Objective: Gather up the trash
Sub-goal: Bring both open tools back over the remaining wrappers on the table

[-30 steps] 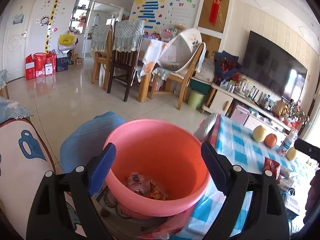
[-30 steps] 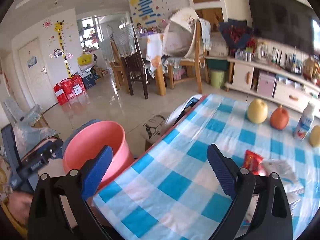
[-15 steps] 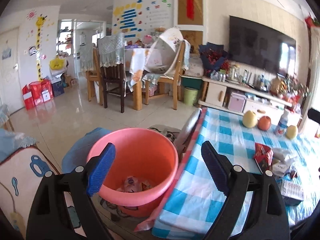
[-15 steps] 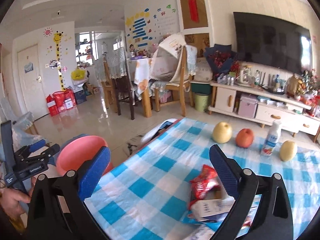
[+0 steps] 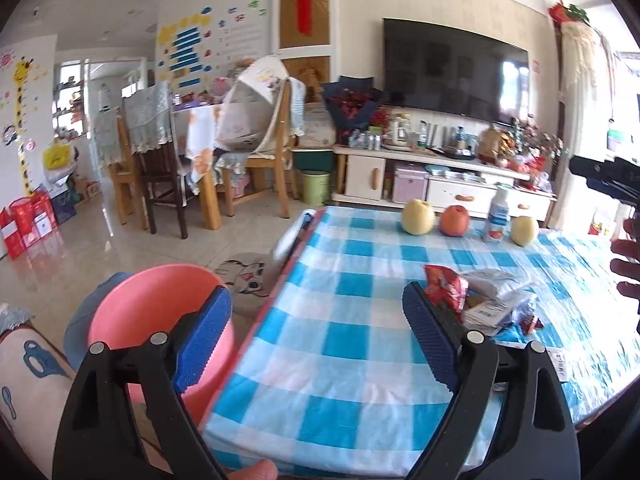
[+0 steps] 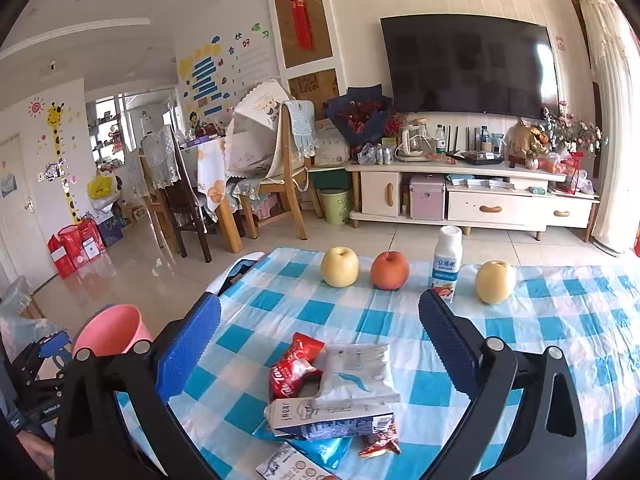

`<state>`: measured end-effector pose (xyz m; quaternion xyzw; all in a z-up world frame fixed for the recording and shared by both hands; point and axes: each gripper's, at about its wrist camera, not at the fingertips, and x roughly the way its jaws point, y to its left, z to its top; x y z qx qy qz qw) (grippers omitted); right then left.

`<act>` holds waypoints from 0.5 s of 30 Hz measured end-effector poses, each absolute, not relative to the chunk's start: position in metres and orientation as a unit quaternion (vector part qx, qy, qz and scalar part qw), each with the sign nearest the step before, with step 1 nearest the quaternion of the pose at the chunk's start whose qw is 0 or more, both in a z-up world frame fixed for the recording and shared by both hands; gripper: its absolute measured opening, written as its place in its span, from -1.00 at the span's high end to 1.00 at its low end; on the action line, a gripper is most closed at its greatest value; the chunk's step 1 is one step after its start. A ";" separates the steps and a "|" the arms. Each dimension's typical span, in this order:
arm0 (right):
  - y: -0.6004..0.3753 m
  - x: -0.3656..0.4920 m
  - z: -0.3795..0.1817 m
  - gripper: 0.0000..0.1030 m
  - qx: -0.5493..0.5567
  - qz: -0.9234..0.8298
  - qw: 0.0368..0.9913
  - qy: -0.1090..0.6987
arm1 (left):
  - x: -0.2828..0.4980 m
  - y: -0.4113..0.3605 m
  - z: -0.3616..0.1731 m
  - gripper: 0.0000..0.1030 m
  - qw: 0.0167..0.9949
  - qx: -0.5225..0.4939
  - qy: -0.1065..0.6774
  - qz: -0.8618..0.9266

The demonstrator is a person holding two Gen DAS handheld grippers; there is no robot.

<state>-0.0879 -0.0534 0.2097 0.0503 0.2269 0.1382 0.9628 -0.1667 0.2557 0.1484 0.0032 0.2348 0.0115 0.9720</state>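
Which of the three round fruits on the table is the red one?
The middle fruit, an orange-red apple between the left yellow fruit and the white bottle; the right fruit is also yellow.

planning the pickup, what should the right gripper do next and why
Probably ease the open right gripper down onto the crumpled red snack wrapper. It lies at the near edge of the trash pile on the blue checked tablecloth, between the spread jaws, and nothing is held yet.

The bucket (image 5: 152, 304) interior is hidden behind a hand-held gripper finger (image 5: 202, 338). A packet (image 6: 294, 465) is cut off by the bottom edge.
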 end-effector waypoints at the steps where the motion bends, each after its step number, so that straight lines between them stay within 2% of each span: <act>1: -0.058 -0.089 0.210 -0.91 0.050 0.138 0.963 0.227 | -0.165 0.249 0.148 -0.71 0.971 0.004 0.237 0.003; 7: -0.086 -0.088 0.211 -0.91 0.049 0.123 0.964 0.228 | -0.163 0.205 0.138 -0.71 0.966 0.021 0.252 -0.047; 15: -0.126 -0.075 0.201 -0.91 0.084 0.109 0.953 0.269 | -0.158 0.158 0.121 -0.71 0.953 0.031 0.285 -0.100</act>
